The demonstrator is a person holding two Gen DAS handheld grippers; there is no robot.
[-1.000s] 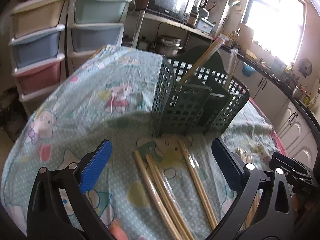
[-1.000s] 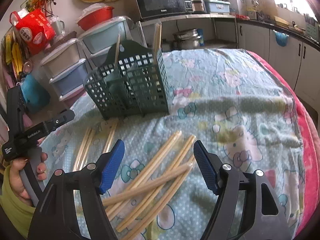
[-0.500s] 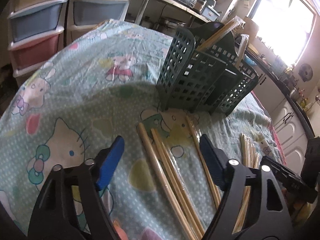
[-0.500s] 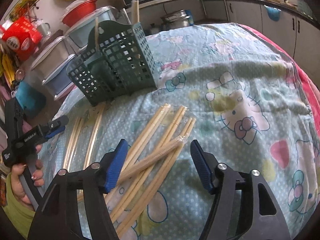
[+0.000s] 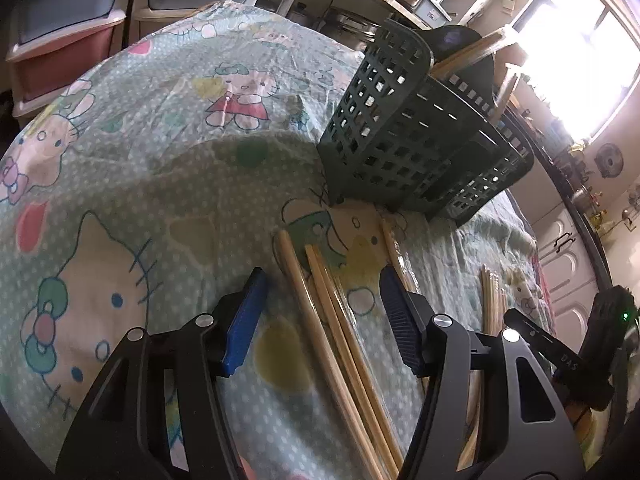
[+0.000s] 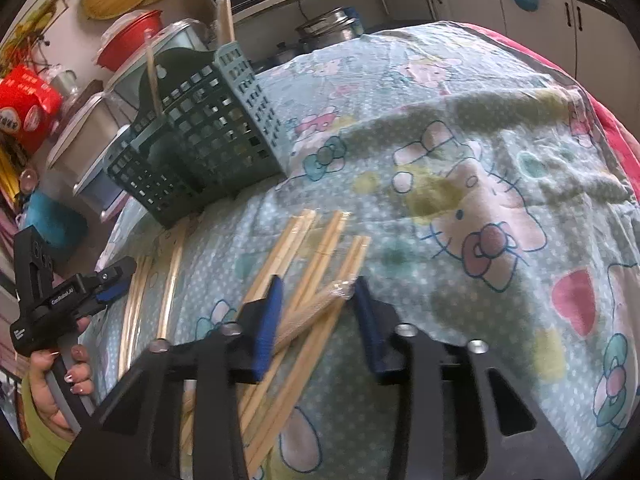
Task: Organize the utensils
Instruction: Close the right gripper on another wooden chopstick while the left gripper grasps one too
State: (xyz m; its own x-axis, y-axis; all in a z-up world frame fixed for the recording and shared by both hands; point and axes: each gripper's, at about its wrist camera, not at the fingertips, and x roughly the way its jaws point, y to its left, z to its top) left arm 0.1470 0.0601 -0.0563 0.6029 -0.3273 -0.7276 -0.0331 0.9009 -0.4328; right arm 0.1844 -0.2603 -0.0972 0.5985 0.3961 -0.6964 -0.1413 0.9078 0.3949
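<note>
Chopsticks (image 5: pixel 332 320), slim pale wooden sticks in glossy clear sleeves, lie on the cartoon-print tablecloth (image 5: pixel 132 168) between the spread blue ribbed pads of the left gripper (image 5: pixel 320 316); the right gripper (image 6: pixel 316 316), also spread, straddles another crossed bundle of chopsticks (image 6: pixel 308 276). Farther off stands a dark green plastic lattice caddy (image 5: pixel 404 136); upright sticks poke from it.
</note>
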